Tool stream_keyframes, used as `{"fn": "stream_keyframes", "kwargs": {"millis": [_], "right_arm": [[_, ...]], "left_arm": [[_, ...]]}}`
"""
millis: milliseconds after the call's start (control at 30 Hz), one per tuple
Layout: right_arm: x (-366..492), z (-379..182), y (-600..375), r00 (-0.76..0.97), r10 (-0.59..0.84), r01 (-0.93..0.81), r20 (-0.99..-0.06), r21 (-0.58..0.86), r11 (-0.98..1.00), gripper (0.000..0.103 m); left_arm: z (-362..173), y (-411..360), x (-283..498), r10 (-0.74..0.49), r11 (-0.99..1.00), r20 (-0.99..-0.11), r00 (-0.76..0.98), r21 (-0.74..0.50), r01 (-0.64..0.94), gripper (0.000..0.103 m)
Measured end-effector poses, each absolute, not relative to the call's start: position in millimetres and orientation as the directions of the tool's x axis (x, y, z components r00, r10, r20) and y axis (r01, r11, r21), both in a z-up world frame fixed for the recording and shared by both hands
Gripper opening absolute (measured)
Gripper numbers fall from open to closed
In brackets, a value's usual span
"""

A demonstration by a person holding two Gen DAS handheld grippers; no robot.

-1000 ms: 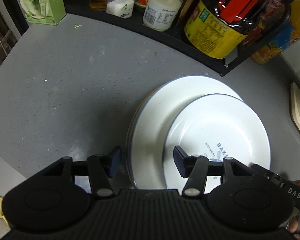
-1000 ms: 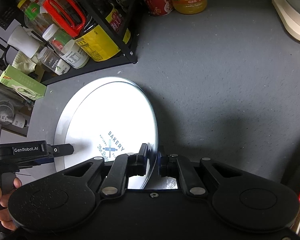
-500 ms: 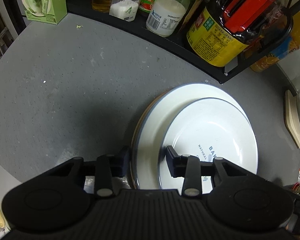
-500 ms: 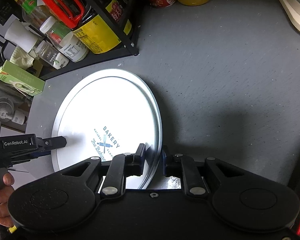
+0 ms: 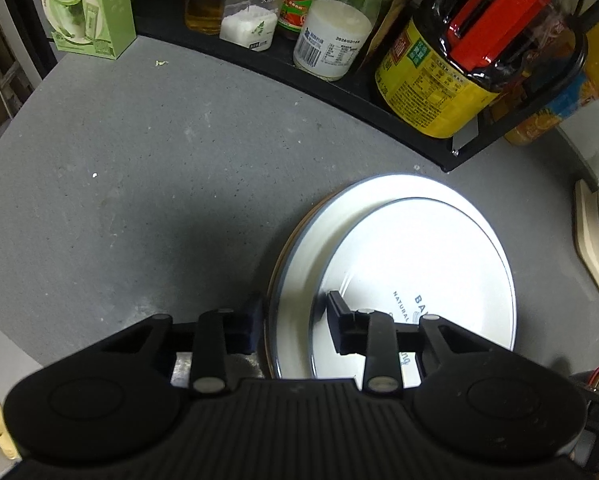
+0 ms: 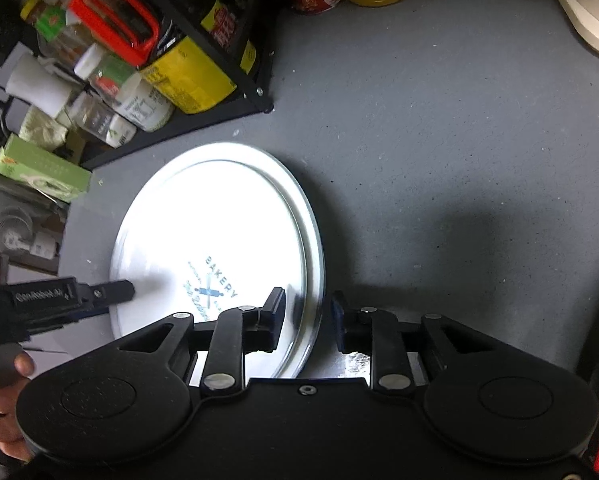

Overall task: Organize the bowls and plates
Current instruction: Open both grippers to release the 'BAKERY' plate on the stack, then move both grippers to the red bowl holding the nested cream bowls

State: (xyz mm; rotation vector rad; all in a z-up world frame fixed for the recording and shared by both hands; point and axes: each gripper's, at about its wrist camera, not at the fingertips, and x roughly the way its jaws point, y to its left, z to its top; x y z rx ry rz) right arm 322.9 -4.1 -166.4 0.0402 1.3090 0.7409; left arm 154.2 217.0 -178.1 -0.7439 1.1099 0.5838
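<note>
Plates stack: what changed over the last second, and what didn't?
The right gripper, clamped on the small plate's rim a second ago, is opening; its pads now stand clear. The left gripper is closing around the stack's near edge, astride the large plate's rim. Plates and rack stayed put.

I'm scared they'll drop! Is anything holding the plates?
Nothing yet. Right gripper's jaws are opening around the plates' rim; left gripper's jaws are closing around another edge.

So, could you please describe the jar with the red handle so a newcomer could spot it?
Start at the black rack behind the grey counter. The jar lies tilted at its right end, the biggest one there, with dark contents, a yellow label and a red handle.
</note>
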Motion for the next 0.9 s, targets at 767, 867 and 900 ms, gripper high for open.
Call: {"fn": "stream_keyframes", "kwargs": {"millis": [767,867,900], "right_arm": [[315,-94,-91,0.269,0.581,-0.387,-0.768,0.466,0.795,0.085],[313,-91,-109,0.304,0.565,-0.359,-0.767,0.457,0.814,0.086],[312,-91,-115,0.314,0.558,-0.35,-0.768,0.453,0.82,0.087]], "left_arm": [[-113,161,209,0.06,0.775,-0.917,0.394,-0.206,-0.598,0.066],[-106,148,220,0.039,0.798,-0.912,0.409,-0.218,-0.562,0.066],[-105,144,223,0.032,0.805,-0.91,0.413,-0.222,-0.551,0.066]]}}
